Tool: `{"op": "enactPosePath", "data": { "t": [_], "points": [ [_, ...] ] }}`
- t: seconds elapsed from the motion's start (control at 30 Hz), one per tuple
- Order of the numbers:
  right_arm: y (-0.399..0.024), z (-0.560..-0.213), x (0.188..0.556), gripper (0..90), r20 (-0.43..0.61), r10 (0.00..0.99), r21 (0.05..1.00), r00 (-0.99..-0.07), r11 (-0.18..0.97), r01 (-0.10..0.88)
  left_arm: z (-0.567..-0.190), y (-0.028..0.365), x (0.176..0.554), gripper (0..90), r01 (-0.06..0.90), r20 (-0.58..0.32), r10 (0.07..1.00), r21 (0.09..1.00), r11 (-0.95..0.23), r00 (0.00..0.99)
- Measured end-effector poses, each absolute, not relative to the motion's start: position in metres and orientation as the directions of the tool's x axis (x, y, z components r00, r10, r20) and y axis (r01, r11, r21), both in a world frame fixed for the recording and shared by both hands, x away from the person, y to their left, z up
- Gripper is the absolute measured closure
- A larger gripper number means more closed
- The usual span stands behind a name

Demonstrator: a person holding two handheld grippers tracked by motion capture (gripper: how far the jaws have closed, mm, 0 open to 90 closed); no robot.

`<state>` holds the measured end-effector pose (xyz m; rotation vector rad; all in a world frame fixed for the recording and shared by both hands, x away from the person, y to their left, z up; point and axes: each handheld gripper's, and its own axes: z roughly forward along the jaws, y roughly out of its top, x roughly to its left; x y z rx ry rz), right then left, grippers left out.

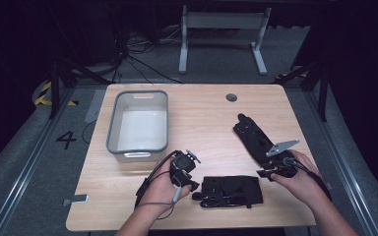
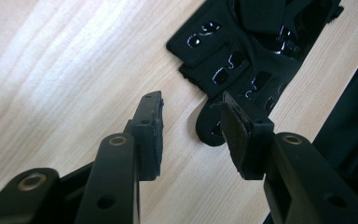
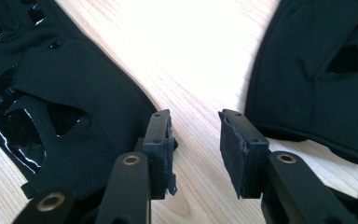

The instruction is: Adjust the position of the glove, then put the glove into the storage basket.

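Two black fingerless gloves lie on the wooden worktop [image 1: 211, 118], with the grey bin [image 1: 139, 123] as landmark at its far left. The near glove [image 1: 231, 191] lies flat toward the front edge, right of the bin and nearer the person; the far glove [image 1: 252, 138] lies angled, well to the bin's right.

The left tool [image 1: 193, 187] sits just in front of the bin's near wall, at the near glove's left end. In the left gripper view its jaws stand apart over bare wood, and a curled strap end of that glove [image 2: 212, 123] lies just beside the right-hand pad, partly hidden behind it; whether pad and strap touch cannot be told.

The right tool [image 1: 267, 172] sits between the two gloves, far from the bin. In the right gripper view its jaws also stand apart with only wood between them, one glove on each side, both cut off by the frame edges. From above, the hands cover much of both tools.
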<state>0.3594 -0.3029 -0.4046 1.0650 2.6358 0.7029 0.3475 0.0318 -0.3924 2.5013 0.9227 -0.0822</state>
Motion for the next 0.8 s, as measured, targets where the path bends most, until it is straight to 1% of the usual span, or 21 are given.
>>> {"op": "enactPosePath", "data": {
  "t": [0.2, 0.3, 0.4, 0.47, 0.6, 0.67, 0.7, 0.73, 0.8],
  "points": [
    [-0.31, -0.4, 0.358, 63.6, -0.016, 0.704, 0.537, -0.71, 0.605, 0.588, -0.39, 0.038, 0.35, 58.4, 0.63, -0.202, 0.611, 0.428, -0.648, 0.766],
    [-0.313, -0.398, 0.357, 63.7, -0.006, 0.713, 0.557, -0.701, 0.585, 0.589, -0.389, 0.041, 0.352, 55.4, 0.62, -0.181, 0.615, 0.452, -0.641, 0.767],
    [-0.314, -0.396, 0.357, 63.7, -0.002, 0.717, 0.572, -0.697, 0.573, 0.587, -0.388, 0.044, 0.353, 56.4, 0.621, -0.173, 0.621, 0.454, -0.638, 0.764],
    [-0.316, -0.394, 0.357, 63.9, 0.012, 0.721, 0.583, -0.693, 0.558, 0.591, -0.387, 0.048, 0.355, 57.8, 0.624, -0.183, 0.623, 0.467, -0.626, 0.761],
    [-0.317, -0.394, 0.358, 64.0, 0.025, 0.725, 0.589, -0.688, 0.545, 0.596, -0.384, 0.052, 0.356, 57.8, 0.623, -0.183, 0.624, 0.48, -0.618, 0.76],
    [-0.317, -0.392, 0.365, 64.6, 0.066, 0.726, 0.597, -0.685, 0.522, 0.61, -0.383, 0.056, 0.357, 57.5, 0.622, -0.181, 0.628, 0.494, -0.607, 0.757],
    [-0.317, -0.392, 0.365, 64.6, 0.066, 0.726, 0.597, -0.685, 0.522, 0.61, -0.383, 0.056, 0.357, 57.4, 0.622, -0.181, 0.628, 0.494, -0.607, 0.757],
    [-0.316, -0.387, 0.372, 66.1, 0.097, 0.728, 0.62, -0.679, 0.49, 0.614, -0.382, 0.059, 0.359, 57.5, 0.622, -0.169, 0.636, 0.498, -0.604, 0.753],
    [-0.315, -0.383, 0.378, 66.7, 0.111, 0.731, 0.629, -0.673, 0.473, 0.617, -0.381, 0.062, 0.36, 57.6, 0.624, -0.166, 0.642, 0.504, -0.597, 0.748]
  ]
}}
